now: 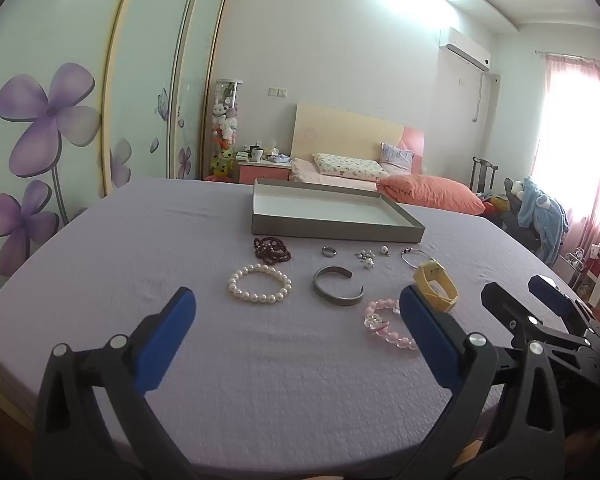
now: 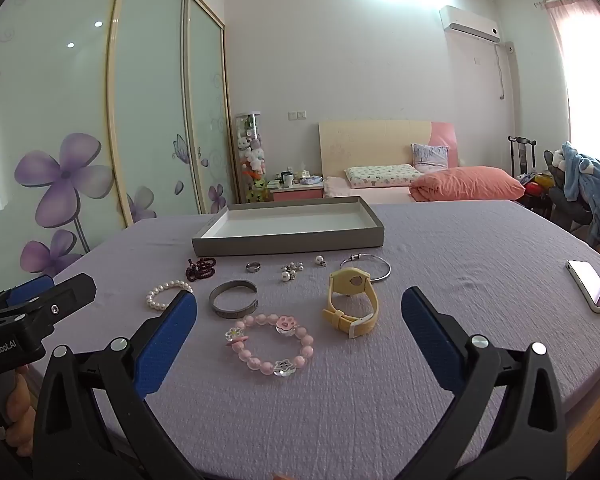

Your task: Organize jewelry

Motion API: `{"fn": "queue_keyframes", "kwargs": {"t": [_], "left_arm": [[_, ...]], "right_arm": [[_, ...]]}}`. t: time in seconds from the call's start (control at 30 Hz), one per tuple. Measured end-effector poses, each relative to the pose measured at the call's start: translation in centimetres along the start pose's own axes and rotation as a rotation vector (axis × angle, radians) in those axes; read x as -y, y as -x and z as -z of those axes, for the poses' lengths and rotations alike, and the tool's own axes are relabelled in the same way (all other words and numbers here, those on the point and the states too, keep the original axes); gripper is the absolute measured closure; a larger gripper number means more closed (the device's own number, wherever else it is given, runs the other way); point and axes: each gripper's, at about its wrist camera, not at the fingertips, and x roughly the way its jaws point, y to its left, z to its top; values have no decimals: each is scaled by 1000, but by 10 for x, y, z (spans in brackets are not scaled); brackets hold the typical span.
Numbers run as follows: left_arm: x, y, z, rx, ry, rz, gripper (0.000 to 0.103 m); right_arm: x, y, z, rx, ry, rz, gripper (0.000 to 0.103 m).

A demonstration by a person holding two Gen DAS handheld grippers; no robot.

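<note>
Both tongs gaped empty before untouched jewelry, the gray tray bare

Left wrist view: left gripper [image 1: 298, 312] stood wide open, holding nothing; pearl bracelet [image 1: 259, 283] and silver cuff [image 1: 339, 291] lay just ahead, tray [image 1: 340, 229] behind. Right wrist view: right gripper [image 2: 299, 314], equally wide and empty, framed the pink bead bracelet [image 2: 269, 345]; beads could roll from the pads

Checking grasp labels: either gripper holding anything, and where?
Nothing held. Left gripper and right gripper hover with jaws wide open above the jewelry.
</note>
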Motion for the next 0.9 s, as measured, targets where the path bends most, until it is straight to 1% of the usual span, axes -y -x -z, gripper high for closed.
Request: {"fn": "queue_keyframes", "kwargs": {"t": [0.9], "left_arm": [[0, 0, 0, -7, 6, 1, 2]], "right_arm": [[1, 1, -2, 1, -1, -1, 1]]}}
